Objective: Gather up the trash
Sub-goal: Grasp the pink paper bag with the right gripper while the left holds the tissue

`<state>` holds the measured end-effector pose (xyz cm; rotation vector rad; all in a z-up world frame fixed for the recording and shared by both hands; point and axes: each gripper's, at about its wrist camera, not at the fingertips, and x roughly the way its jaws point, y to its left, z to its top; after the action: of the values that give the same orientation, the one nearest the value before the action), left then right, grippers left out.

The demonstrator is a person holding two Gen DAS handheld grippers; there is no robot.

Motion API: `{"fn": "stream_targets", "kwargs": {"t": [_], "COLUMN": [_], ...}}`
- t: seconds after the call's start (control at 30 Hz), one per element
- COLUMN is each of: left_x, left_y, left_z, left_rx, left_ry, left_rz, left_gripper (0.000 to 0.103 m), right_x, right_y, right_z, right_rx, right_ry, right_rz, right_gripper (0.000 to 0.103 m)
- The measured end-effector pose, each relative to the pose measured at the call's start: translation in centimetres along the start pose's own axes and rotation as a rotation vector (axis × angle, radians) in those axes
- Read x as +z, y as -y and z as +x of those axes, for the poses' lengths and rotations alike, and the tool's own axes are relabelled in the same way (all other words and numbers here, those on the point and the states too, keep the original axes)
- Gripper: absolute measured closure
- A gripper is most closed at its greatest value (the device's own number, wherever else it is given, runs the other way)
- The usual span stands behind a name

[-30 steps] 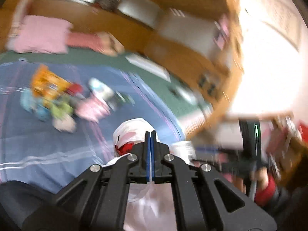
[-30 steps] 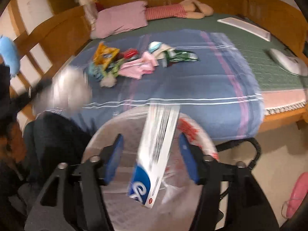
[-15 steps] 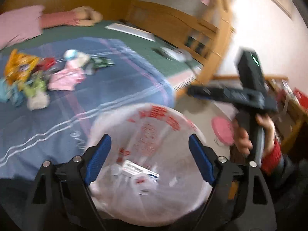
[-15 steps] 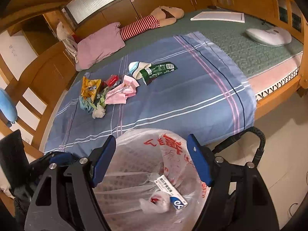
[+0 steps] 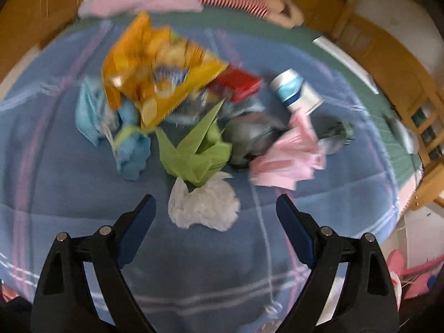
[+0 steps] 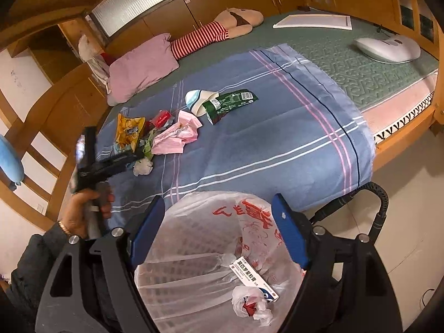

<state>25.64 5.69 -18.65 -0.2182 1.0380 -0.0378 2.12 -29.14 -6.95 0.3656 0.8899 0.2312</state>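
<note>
Left wrist view: the left gripper (image 5: 215, 204) is spread wide and grasps nothing, its blue-padded fingers (image 5: 138, 222) flanking a crumpled white tissue wad (image 5: 204, 208) on the blue striped blanket (image 5: 69, 208). Just beyond lie a folded green paper (image 5: 197, 152), a yellow chip bag (image 5: 158, 69), crumpled light-blue paper (image 5: 130, 149), a red packet (image 5: 238, 83), a white-and-blue paper cup (image 5: 297, 91) and pink crumpled paper (image 5: 288, 158), all blurred.

Right wrist view: the right gripper (image 6: 217, 230) is released and empty above a translucent white plastic trash bag with red print (image 6: 205, 252). Inside it sit a white-and-blue toothpaste box (image 6: 254, 277) and a small wad with red (image 6: 249, 304). The left gripper (image 6: 133, 159) reaches the trash pile's near edge beside the tissue wad (image 6: 143, 166); a dark green wrapper (image 6: 230, 104) lies farther right.
</note>
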Motion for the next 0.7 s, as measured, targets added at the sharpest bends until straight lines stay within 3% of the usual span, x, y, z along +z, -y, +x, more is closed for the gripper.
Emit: {"fn": "stream_targets", "kwargs": {"t": [0.07,0.17,0.23,0.4,0.5,0.63,0.7], "left_x": [-0.1,-0.4,-0.6,-2.4,-5.3,-7.6,-7.5], "left_y": [-0.5,-0.5,-0.6,-1.2,-2.2,-3.3,-3.3], "left_z": [1.6,2.9,2.7,-1.1,-5.1,-6.4,-6.8], "left_rx": [-0.005,0.046,0.026,-0.003,-0.067,-0.170,-0.119], "left_ry": [-0.038,-0.066,-0.044,0.047,0.131,0.131,0.169], "left_rz": [-0.017,0.032,0.049,0.023,-0.043,-0.148,-0.148], "left_gripper": [0.025,0.055,0.078,0.079,0.079,0.079,0.078], "right_x": [0.3,0.6,0.7,2.1,4.3,7.2,8.7], "right_y": [-0.2,-1.0,-1.8,-4.6,-6.7,-9.6,-11.2], "right_z": [0.7,1.7,2.2,4.7,9.0,15.8,19.6], "right_rx": [0.001,0.015,0.034,0.015,0.048,0.086,0.067], "right_ry": [-0.008,-0.015,-0.012,0.002,-0.038,-0.123,-0.138], "right_rz": [0.000,-0.002,-0.005,-0.071,-0.061,0.000,0.028], "right_gripper": [0.025,0.025,0.025,0.025,0.025,0.025,0.025]}}
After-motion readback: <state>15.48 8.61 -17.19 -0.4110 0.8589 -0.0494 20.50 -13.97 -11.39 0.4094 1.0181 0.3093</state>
